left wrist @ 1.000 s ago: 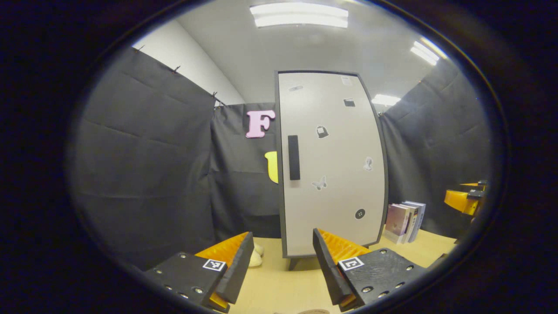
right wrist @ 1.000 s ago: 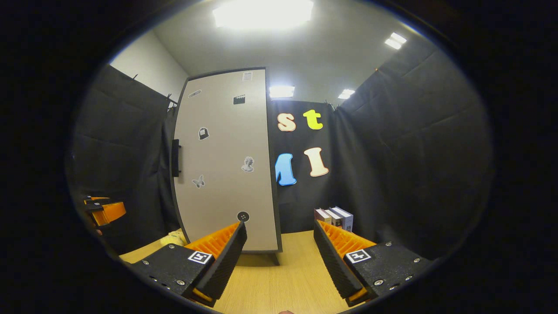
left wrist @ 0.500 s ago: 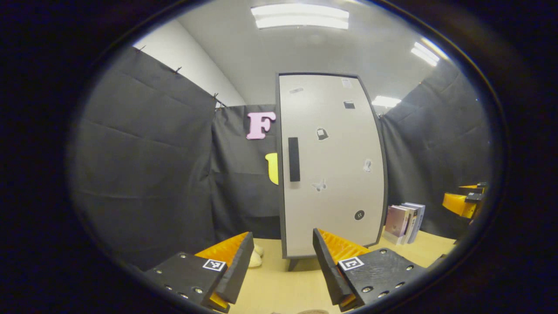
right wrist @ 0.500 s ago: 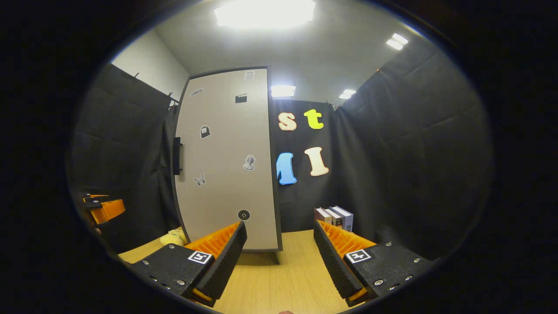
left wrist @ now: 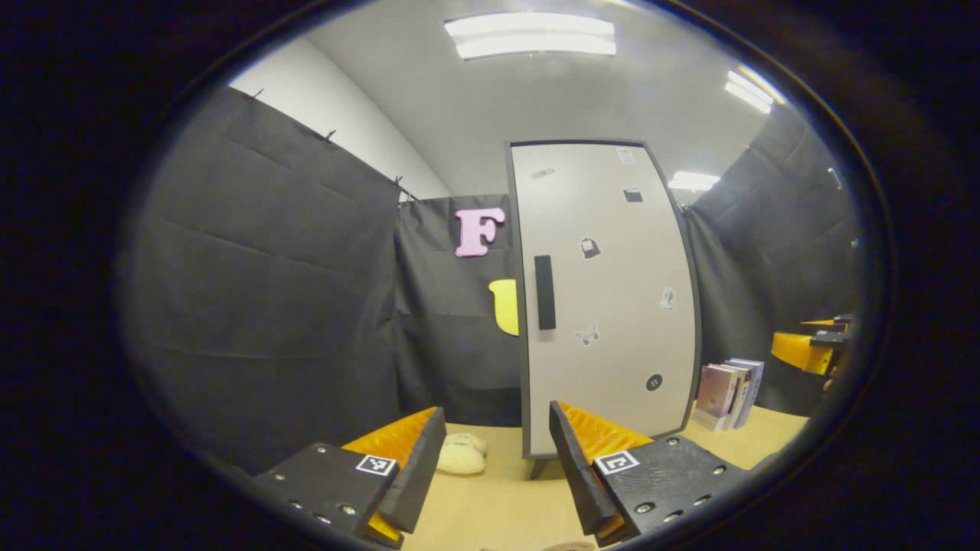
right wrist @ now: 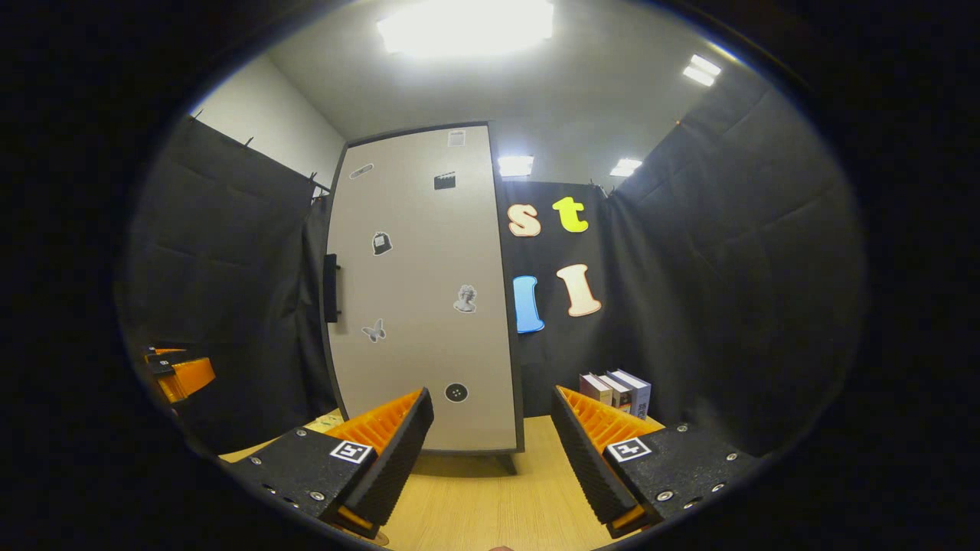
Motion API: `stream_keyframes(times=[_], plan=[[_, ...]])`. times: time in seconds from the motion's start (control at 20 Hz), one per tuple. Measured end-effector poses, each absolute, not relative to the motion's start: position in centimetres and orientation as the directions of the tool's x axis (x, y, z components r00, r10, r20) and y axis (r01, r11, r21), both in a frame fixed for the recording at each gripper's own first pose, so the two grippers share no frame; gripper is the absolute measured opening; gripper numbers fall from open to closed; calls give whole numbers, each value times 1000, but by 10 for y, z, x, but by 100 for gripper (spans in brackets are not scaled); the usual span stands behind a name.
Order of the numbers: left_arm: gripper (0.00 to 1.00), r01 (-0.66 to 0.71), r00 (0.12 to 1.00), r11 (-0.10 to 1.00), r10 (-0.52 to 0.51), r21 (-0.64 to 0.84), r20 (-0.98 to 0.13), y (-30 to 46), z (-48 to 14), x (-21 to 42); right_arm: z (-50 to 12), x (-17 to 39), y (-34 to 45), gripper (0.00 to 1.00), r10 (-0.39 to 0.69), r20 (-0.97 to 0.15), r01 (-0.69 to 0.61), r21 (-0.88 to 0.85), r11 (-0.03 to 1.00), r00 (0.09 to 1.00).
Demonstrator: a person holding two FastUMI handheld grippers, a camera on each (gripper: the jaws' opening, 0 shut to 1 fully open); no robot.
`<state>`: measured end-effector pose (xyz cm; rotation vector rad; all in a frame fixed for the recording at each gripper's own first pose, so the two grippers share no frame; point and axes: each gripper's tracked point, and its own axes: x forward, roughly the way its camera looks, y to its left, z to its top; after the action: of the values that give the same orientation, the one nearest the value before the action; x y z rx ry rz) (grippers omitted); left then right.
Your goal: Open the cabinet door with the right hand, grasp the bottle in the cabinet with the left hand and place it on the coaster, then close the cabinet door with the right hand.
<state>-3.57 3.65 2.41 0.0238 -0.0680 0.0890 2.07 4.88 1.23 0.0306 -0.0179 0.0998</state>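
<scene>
A tall cabinet stands on the wooden table with its pale door (left wrist: 605, 298) closed, hiding the inside. Small stickers dot the door (right wrist: 421, 291). Its black vertical handle (left wrist: 544, 292) sits on the door's left edge (right wrist: 331, 287). My left gripper (left wrist: 498, 459) is open and holds nothing, well short of the cabinet and low over the table. My right gripper (right wrist: 490, 451) is also open with nothing in it, facing the door's lower right part from a distance. Each gripper appears at the edge of the other's view, the right gripper (left wrist: 796, 348) and the left gripper (right wrist: 184, 375).
A few books (left wrist: 727, 390) stand upright to the right of the cabinet (right wrist: 616, 390). A pale soft object (left wrist: 462, 457) lies on the table (right wrist: 475, 505) left of the cabinet's foot. Black cloth walls close in on three sides.
The cabinet has slid to the right in both views and looks a little smaller in the left gripper view. The door stays closed and both grippers stay open.
</scene>
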Motion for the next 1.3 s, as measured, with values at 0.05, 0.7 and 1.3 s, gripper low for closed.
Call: stream_keyframes(times=[0.05, 0.7, 1.3], plan=[[83, -99, 993, 995, 97, 22, 73, 41, 26, -41, 16, 26, 56, 95, 111, 21, -112, 33, 993, 994], [78, -260, 965, 965, 258, 37, 35, 119, 12, -94, 74, 105, 165, 95, 269, 84, -273, 47, 961, 960], [78, -395, 918, 916, 396, 61, 4, 201, -2, -148, 103, 164, 286, 95, 367, 110, -371, 15, 929, 924]])
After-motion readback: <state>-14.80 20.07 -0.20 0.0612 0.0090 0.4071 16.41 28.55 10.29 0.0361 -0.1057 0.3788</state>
